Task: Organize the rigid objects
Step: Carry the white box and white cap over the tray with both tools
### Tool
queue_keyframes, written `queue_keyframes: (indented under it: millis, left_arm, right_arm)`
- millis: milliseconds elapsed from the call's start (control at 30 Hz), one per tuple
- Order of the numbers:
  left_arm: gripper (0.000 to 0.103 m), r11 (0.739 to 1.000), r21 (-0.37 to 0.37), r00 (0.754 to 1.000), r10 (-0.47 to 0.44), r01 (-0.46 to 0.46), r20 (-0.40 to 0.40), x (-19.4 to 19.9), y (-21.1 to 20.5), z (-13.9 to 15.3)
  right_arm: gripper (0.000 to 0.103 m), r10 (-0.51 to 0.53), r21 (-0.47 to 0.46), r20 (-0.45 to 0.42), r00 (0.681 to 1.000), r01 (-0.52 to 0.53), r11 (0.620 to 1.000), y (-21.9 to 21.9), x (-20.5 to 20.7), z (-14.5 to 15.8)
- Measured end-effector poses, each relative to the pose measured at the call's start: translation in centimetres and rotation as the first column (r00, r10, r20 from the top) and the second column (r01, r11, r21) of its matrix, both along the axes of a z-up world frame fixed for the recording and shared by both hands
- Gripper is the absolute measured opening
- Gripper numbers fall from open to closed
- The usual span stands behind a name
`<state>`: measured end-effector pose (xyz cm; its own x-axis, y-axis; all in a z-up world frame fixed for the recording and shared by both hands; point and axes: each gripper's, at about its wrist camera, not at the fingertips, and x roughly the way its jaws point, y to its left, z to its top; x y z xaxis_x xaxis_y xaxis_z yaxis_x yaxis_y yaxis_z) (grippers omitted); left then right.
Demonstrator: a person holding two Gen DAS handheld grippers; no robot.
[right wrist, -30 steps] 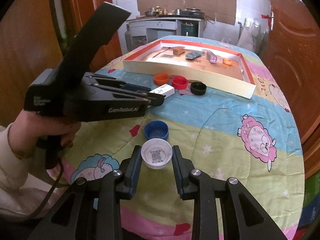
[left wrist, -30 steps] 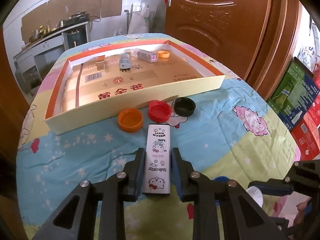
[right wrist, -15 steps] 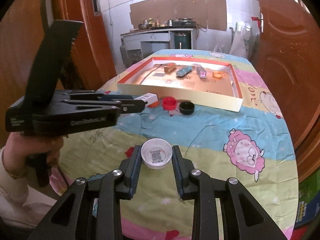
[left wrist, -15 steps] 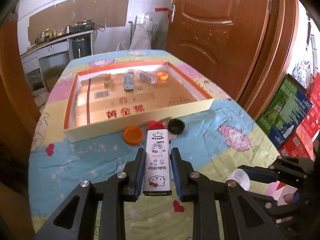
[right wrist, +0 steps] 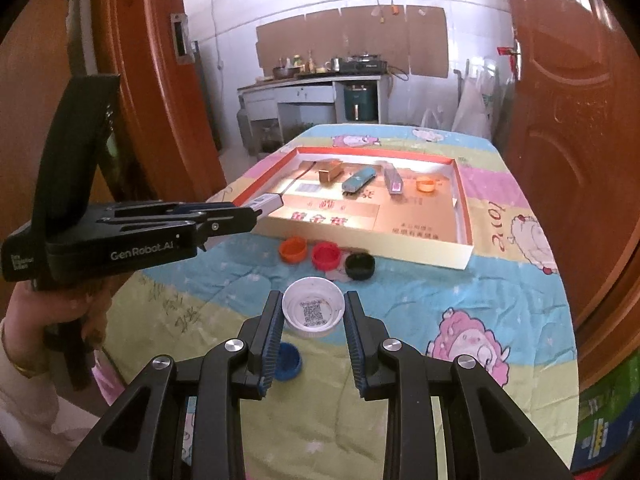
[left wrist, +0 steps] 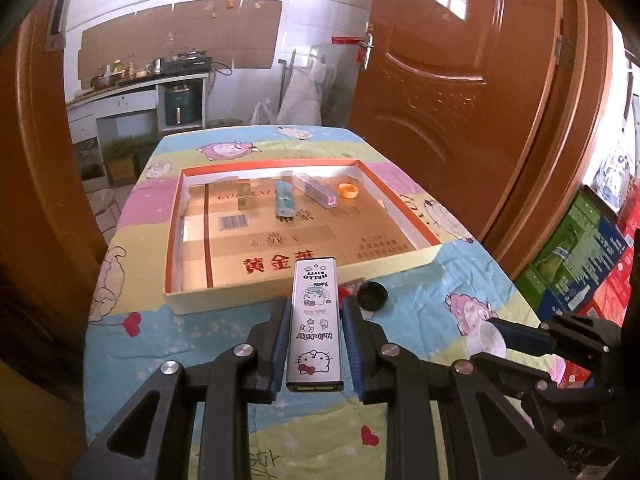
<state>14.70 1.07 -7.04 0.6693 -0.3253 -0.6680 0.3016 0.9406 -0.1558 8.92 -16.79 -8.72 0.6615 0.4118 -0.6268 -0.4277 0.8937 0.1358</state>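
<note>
Left tool [left wrist: 315,344] clamped on the long sides of a white Hello Kitty case [left wrist: 315,326], held in the air just short of the near wall of the shallow cardboard tray [left wrist: 256,300] on the table [left wrist: 460,280]. Right tool [right wrist: 313,336] closed on a white bottle cap [right wrist: 313,312], open side up, carried above the table on the near side of the tray. Lying just before the tray's near wall: orange cap [right wrist: 293,249], red cap [right wrist: 326,255] and black cap [right wrist: 360,265] in a row; farther from the tray, under the right tool, a blue cap [right wrist: 288,361].
</note>
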Motion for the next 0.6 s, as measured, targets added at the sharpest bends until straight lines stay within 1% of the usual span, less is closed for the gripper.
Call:
queue_keyframes:
  millis: [300,600]
  left_arm:
    - [0.027,0.999,0.009,0.999,0.033,-0.033,0.005,1.5,0.1,0.4]
    - [0.027,0.995,0.000,0.995,0.095,-0.095,-0.005,3.8,0.7,0.3]
  right_arm:
    - [0.031,0.003,0.021,0.014,1.000,-0.003,1.000,-0.4,2.2,0.9]
    - [0.031,0.000,0.031,0.025,1.000,0.000,1.000,-0.6,5.2,1.3]
